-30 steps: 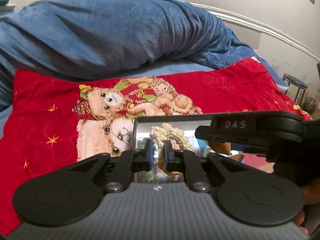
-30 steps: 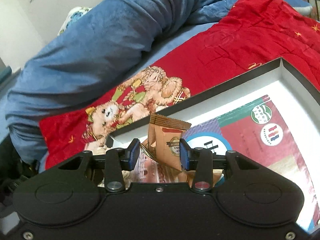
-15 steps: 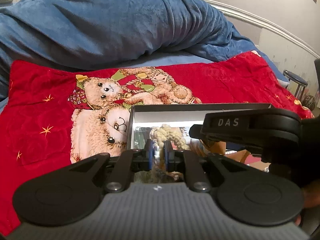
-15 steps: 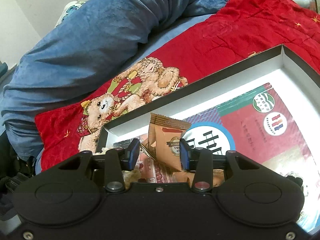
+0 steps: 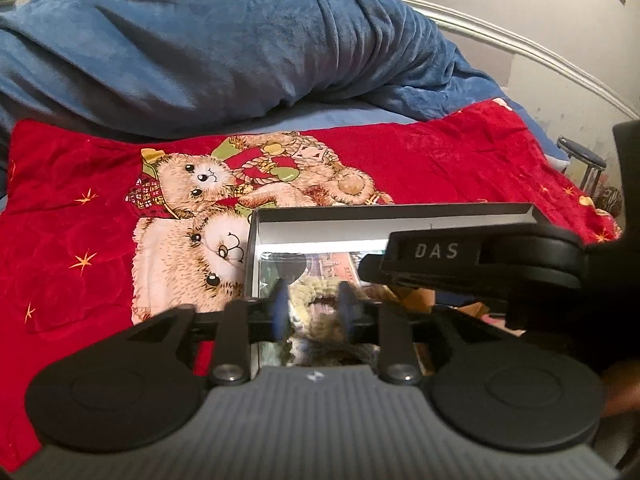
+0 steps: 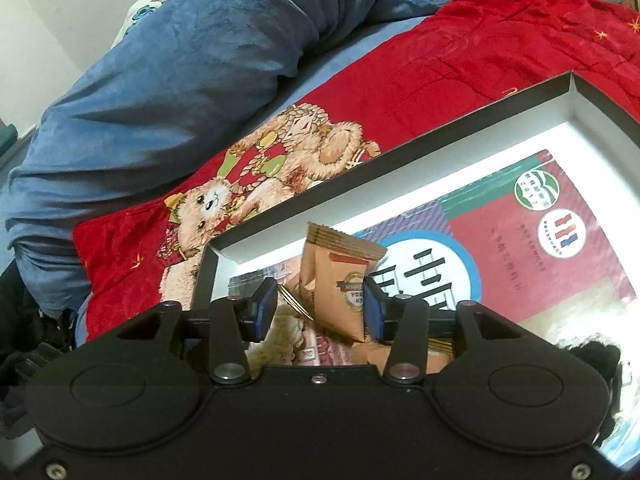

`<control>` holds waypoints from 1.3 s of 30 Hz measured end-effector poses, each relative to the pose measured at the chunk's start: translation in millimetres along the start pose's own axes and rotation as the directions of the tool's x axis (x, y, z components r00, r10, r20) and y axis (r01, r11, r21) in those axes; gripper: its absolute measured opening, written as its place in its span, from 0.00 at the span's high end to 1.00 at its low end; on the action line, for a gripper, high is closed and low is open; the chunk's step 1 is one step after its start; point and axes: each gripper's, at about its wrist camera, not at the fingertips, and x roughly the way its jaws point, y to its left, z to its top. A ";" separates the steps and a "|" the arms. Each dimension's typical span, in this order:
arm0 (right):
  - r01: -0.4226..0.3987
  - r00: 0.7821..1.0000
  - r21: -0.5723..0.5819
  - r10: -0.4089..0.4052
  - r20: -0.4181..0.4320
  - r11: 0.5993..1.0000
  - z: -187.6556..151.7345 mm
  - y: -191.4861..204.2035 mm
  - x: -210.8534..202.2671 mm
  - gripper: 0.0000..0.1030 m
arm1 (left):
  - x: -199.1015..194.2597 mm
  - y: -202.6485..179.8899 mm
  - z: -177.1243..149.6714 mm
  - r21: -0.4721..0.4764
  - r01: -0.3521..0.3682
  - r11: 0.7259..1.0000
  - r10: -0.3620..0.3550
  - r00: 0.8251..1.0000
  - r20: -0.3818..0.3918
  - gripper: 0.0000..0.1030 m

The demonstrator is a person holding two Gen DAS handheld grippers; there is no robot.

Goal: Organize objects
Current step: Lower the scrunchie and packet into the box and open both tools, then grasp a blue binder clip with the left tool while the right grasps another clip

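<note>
A shallow black box with a white inside (image 5: 360,222) (image 6: 400,156) lies on a red teddy-bear blanket (image 5: 100,208). A book with a red cover (image 6: 520,248) lies in it. My left gripper (image 5: 312,312) is open over the box's left end, with a cream knotted rope bundle (image 5: 316,300) lying between and below its blurred fingers. My right gripper (image 6: 320,308) is part open around an orange-brown snack packet (image 6: 340,284) that stands upright in the box. I cannot tell if its pads press the packet. More packets (image 6: 400,354) lie below it. The right gripper's body (image 5: 480,260) crosses the left wrist view.
A bulky blue plush duvet (image 5: 220,52) lies behind the blanket. A white bed rail (image 5: 520,46) curves along the wall. A dark stool (image 5: 582,160) stands at the far right. A dark fuzzy object (image 6: 592,356) lies in the box at the right.
My left gripper has opened and let go of the rope bundle, which now lies lower in the box. Both grippers have moved down toward the box. The packet stays between the right fingers.
</note>
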 end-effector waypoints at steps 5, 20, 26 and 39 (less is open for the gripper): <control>-0.012 1.000 -0.006 0.013 0.008 1.000 -4.0 4.0 -7.0 0.48 | -13.5 -1.9 -1.4 0.018 0.029 0.999 -0.030 0.999 0.043 0.40; -0.082 0.989 -0.063 0.089 0.121 0.995 10.6 28.4 -100.3 0.22 | -90.4 6.5 27.6 -0.036 0.090 0.995 -0.083 0.985 0.148 0.23; 0.095 0.964 -0.179 -0.046 0.261 0.979 17.0 30.7 -193.3 0.20 | -139.9 -16.6 34.0 -0.037 0.146 0.989 -0.137 0.974 0.179 0.18; 0.337 0.940 -0.203 -0.317 0.126 0.919 -41.6 -60.3 -256.6 0.26 | -159.9 -50.4 -32.9 0.112 0.165 0.980 -0.172 0.984 0.052 0.17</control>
